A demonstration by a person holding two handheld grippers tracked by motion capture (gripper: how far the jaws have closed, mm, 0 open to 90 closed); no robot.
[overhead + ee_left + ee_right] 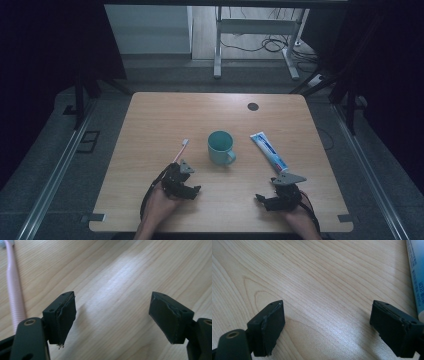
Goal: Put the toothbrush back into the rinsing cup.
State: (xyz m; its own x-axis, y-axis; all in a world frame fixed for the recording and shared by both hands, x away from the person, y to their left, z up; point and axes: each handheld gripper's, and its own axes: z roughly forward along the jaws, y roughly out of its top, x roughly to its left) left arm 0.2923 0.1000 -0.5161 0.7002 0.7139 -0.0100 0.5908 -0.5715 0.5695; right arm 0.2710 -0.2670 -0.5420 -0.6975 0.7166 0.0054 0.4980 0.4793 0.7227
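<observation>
high view shows one wooden bench (165, 112), one teal mug (220, 147) at its middle, one toothpaste tube (269, 150) near my right gripper (278, 192), one pink toothbrush (180, 150) just ahead of my left gripper (181, 176). both grippers gape wide, empty. i judge i'm approaching the toothbrush; next, straddle its handle and close.

Left gripper (186, 168): black body, grey three-cornered plate on top, black cable looping beside hand. Right gripper (286, 186): same black build, grey plate, cable trailing. Jaws black blocks, dark worn pads (65, 320), small screw holes, brass-ringed pivots. Forearms bare, no sleeves.
</observation>
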